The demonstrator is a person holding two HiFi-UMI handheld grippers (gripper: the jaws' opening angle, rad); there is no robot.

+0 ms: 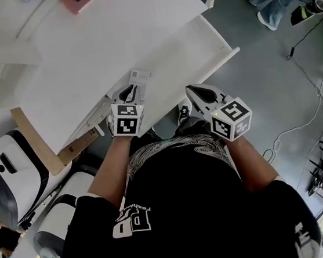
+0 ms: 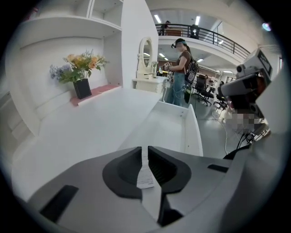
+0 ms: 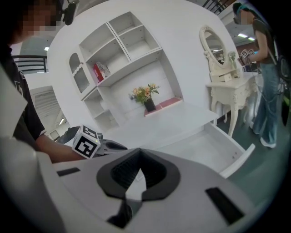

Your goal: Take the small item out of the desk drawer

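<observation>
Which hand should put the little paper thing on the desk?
The left one, probably. The left gripper pinches the paper slip right beside the desktop. The right gripper is shut and empty, by the open drawer.

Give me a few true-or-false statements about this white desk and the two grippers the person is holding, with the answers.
1. The desk drawer is pulled open. True.
2. The left gripper is empty. False: a small white slip sits between its nearly closed jaws.
3. The vase of flowers stands inside the drawer. False: it stands on the desktop, at the back by the wall.
4. The right gripper has its jaws together with nothing between them. True.
5. Another person stands in the background beyond the desk. True.
</observation>
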